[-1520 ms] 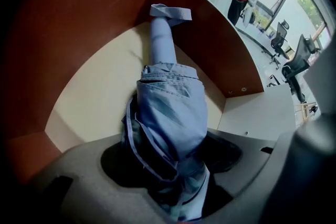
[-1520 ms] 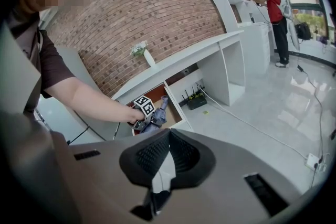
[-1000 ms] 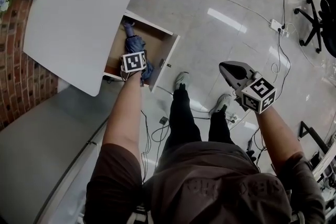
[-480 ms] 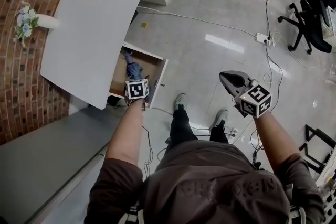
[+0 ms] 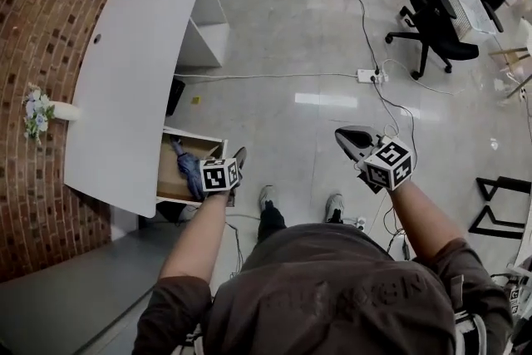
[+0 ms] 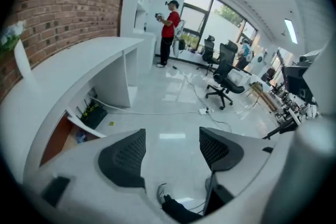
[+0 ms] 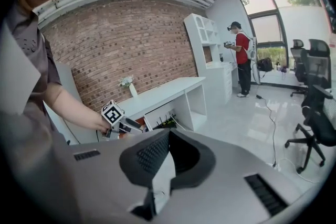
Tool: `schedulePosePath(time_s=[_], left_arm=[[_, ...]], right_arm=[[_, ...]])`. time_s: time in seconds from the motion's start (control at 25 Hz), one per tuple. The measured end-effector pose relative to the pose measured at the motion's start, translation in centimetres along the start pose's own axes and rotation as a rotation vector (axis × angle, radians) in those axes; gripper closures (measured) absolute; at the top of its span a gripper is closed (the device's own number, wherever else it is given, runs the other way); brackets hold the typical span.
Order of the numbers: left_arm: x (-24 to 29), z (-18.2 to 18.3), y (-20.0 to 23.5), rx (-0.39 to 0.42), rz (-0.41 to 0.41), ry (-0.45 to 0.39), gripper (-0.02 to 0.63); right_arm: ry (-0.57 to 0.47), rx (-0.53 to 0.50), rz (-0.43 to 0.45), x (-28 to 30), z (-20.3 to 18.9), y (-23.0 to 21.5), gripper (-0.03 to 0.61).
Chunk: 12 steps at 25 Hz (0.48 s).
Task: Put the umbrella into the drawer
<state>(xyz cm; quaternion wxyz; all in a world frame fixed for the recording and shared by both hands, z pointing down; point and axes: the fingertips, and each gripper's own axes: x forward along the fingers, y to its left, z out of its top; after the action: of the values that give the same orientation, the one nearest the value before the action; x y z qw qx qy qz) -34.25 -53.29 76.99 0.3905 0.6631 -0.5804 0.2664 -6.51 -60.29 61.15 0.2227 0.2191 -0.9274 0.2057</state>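
In the head view the folded blue umbrella (image 5: 188,168) lies inside the open drawer (image 5: 196,136) under the white desk (image 5: 125,87). My left gripper (image 5: 234,164) hovers at the drawer's front edge, just right of the umbrella. Its jaws stand open and empty in the left gripper view (image 6: 170,157), where the drawer (image 6: 53,143) shows at the lower left. My right gripper (image 5: 356,140) hangs over the floor well to the right, shut with nothing in it (image 7: 169,132). The right gripper view also catches the left gripper (image 7: 135,126) by the desk.
A vase of flowers (image 5: 41,110) stands on the desk by the brick wall. A power strip (image 5: 368,76) and cables lie on the tiled floor, with office chairs (image 5: 440,12) beyond. A person in red (image 6: 169,23) stands far off. My feet (image 5: 266,197) are beside the drawer.
My left gripper has drawn back out of the drawer to its front edge, leaving the umbrella inside. The head view has tipped up, showing more of the room. The right gripper stays shut.
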Motion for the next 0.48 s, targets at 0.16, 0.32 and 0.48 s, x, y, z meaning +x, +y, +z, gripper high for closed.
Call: schedulePosePath(time_s=[0.16,0.32,0.48], left_arm=[[-1.4,4.7,-7.5,0.082,-0.113,-0.068,0.305],[-3.1,8.2,-15.1,0.173,-0.237,-0.131,0.358],[-5.3,12.1,-22.0,0.221,-0.378,-0.229,0.415]], right_arm=[[-0.039,0.015,-0.052,-4.7,0.8,-1.8,0.586],[-0.076,0.027,-0.106,-9.3,1.2,-3.5,0.586],[-0.121,0.026,-0.162,-13.7,1.9,-5.0,0.586]])
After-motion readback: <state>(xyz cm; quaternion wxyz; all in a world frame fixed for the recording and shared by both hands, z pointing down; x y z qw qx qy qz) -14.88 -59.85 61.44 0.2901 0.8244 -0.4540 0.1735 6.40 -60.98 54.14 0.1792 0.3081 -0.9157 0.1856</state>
